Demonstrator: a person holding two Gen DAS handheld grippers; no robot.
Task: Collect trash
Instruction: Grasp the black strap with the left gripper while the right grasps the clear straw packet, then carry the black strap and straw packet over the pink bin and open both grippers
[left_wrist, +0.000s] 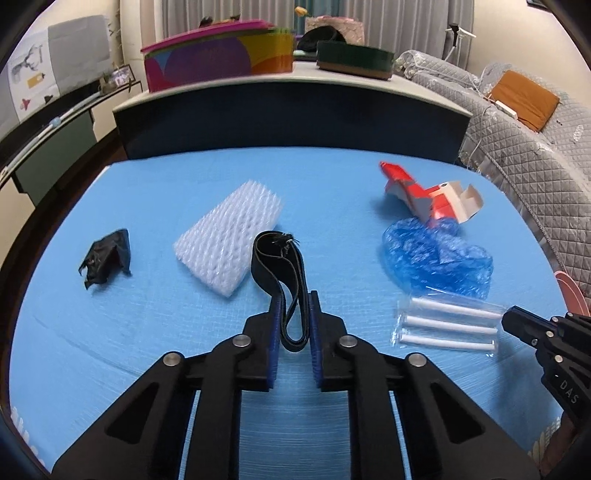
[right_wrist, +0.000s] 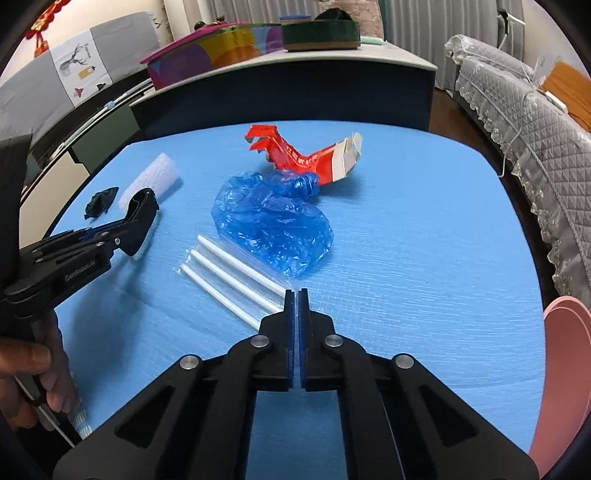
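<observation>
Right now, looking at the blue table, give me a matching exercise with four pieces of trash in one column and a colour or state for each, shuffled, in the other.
Things:
1. black strap
2. packet of white sticks
3. foam net sleeve
4. crushed carton

Descriptions:
A. red and white, far side of the table
B. white, lying free beside the strap
C. between the left gripper's pads
D. clear wrapper, its edge at the right gripper's tips

Pairs: 1-C, 2-D, 3-B, 4-A
</observation>
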